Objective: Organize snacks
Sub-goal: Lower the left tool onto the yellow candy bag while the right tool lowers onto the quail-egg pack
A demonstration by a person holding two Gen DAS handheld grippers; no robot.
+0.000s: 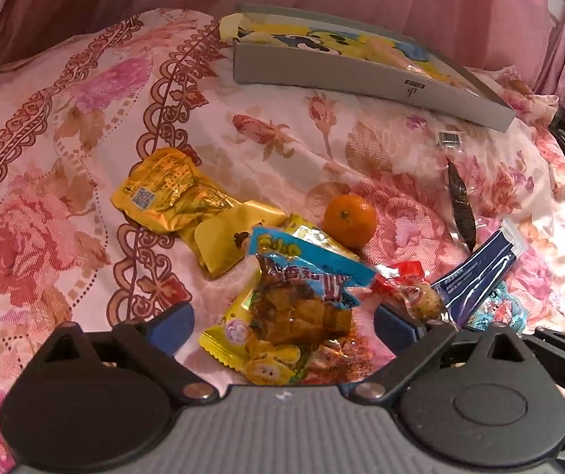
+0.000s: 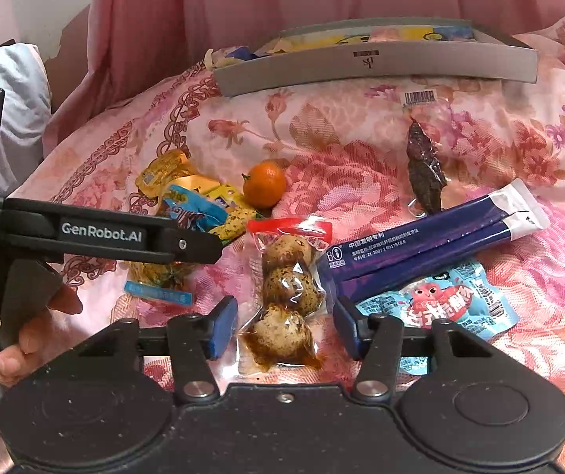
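**Both claws spread wide over a scatter of snacks on the bed**

The left gripper (image 1: 284, 326) hangs with its jaws wide apart on either side of a clear packet of braised meat with a blue top (image 1: 302, 296), which lies on a yellow candy wrapper (image 1: 243, 349). The right gripper (image 2: 286, 326) is likewise spread wide and holds nothing; a vacuum pack of three speckled eggs (image 2: 288, 288) lies between its blue pads (image 2: 223, 326), though whether they touch it is hard to judge. Snacks lie on the floral bedspread (image 1: 45, 158): a gold foil packet (image 1: 171, 193), a mandarin (image 1: 349, 219), a dark dried strip in clear wrap (image 2: 424, 166), two navy stick sachets (image 2: 432, 245) and a light-blue pouch (image 2: 444, 300). A shallow grey box (image 2: 377, 65) sits at the far edge, cartoon-printed packaging inside. A hand (image 2: 17, 316) grips the left tool's handle
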